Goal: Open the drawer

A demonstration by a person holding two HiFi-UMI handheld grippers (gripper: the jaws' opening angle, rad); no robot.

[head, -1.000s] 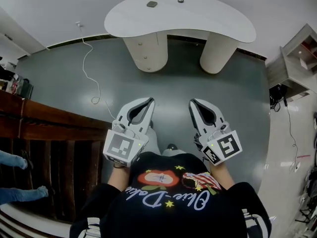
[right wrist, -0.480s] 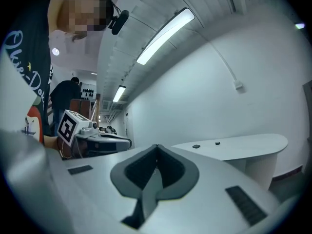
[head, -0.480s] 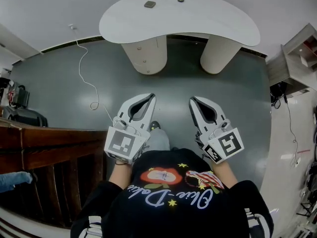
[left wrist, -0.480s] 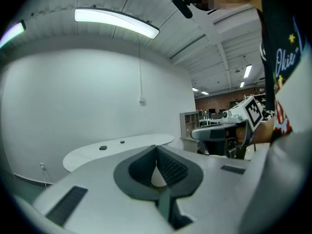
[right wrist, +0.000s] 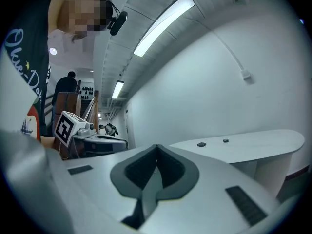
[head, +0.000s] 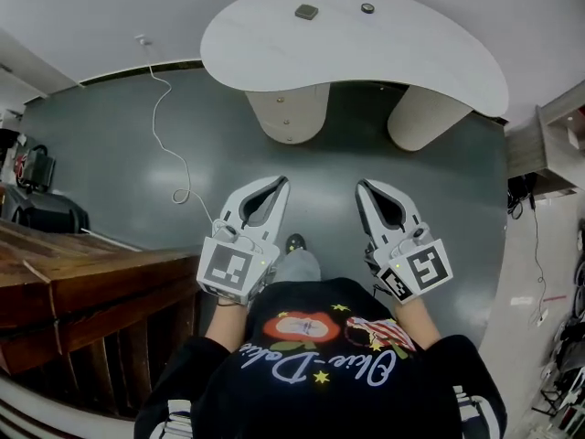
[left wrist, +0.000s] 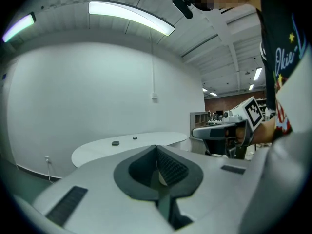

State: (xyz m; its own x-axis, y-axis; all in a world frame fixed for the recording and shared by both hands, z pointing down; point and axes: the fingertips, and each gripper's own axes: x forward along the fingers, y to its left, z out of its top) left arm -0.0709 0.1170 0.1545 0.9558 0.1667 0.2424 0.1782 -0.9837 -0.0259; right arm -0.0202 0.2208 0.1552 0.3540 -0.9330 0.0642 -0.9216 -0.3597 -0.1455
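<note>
Fingers [head: 272, 213] forward (left gripper [head: 281, 182], right gripper [head: 358, 186])

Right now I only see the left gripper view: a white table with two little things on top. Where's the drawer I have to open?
Observer: In the head view, one pedestal under the table has small knobs on its front. The drawers look to be there.
Operator: Am I touching it yet?
Observer: No. In the head view, bare grey floor lies between the pedestal and your left gripper.
Operator: Is my other gripper open?
Observer: No. The right gripper view shows the right gripper shut, with nothing between its jaws.
</note>
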